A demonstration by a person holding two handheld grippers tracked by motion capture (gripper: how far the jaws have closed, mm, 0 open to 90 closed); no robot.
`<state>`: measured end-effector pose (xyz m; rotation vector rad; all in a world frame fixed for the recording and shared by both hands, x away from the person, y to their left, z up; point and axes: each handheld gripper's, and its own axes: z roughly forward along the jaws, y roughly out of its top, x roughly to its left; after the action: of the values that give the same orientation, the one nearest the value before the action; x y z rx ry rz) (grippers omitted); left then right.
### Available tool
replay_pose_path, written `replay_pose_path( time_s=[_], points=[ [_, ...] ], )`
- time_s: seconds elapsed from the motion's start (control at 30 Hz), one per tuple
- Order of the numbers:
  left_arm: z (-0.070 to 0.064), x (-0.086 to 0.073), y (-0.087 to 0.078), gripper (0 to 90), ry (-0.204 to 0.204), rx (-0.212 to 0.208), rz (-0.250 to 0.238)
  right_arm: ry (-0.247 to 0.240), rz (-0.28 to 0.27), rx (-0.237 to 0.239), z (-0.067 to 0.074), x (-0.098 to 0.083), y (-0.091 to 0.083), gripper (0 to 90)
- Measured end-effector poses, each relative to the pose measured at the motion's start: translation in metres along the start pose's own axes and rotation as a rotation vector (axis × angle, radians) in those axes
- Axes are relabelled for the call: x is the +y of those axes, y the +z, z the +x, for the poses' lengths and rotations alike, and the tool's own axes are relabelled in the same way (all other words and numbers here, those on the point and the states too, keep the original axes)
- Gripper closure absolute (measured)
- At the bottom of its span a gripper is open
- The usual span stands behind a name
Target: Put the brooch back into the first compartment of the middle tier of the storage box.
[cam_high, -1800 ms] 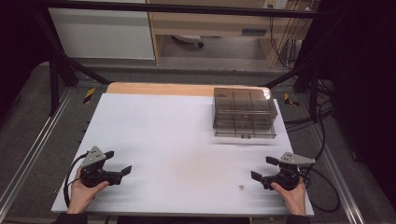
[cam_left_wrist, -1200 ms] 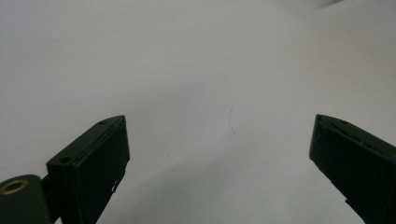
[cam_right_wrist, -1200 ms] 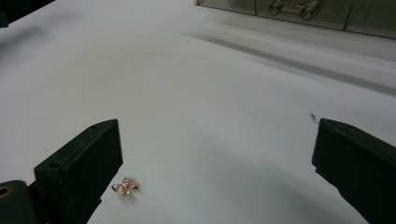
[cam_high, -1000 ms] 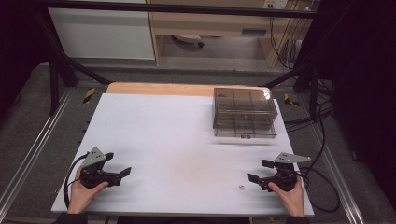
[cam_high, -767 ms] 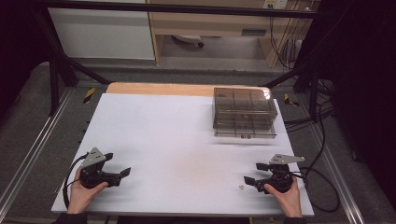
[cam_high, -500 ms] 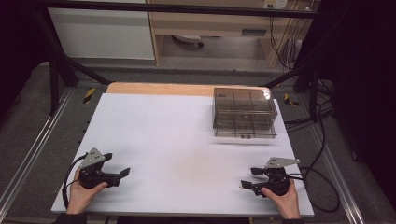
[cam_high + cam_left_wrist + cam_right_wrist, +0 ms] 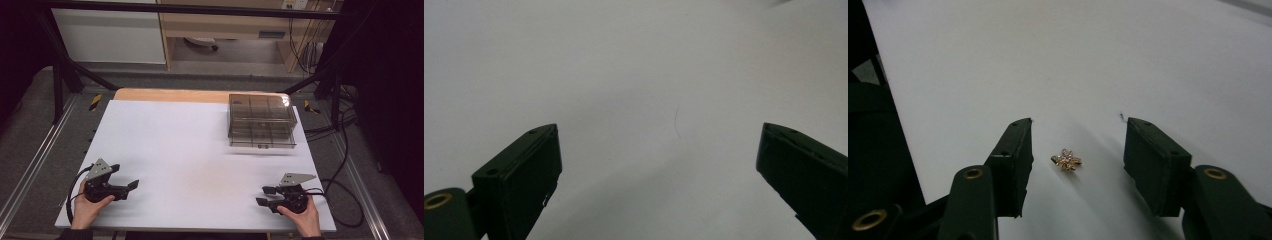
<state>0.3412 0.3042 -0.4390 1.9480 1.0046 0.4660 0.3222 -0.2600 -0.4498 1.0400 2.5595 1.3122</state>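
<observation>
so I'm closing the right gripper [image 7: 1075,145] around a tiny gold charm [image 7: 1066,160] lying on the white table [image 7: 200,145]; jaws have just been narrowing but aren't pinching it yet; left gripper [image 7: 659,165] is idling wide open; the lift's all ahead.

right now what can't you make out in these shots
- Gold trinket: right gripper view, blurred and too small to name.
- Clear compartment box: high view, tinted lid and distance hide any contents.
- Right hand-held gripper: high view, too small to show anything between the jaws.
</observation>
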Motion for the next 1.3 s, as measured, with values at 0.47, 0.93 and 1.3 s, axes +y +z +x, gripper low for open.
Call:
replay_pose_path(
  time_s=[0.47,0.93,1.3],
  points=[
    [-0.0002,-0.0003,0.0002,4.3,0.003,0.001,0.005,-0.050,0.045,0.013,0.0053,-0.0022,0.0039,64.3],
    [-0.0002,-0.0004,0.0000,4.4,0.004,0.002,0.006,-0.054,0.044,-0.002,0.0029,-0.0001,0.0052,75.9],
    [-0.0001,-0.0006,-0.0002,4.5,0.001,0.002,0.003,-0.043,0.025,-0.015,0.0002,0.0037,0.0044,85.9]
  ],
)
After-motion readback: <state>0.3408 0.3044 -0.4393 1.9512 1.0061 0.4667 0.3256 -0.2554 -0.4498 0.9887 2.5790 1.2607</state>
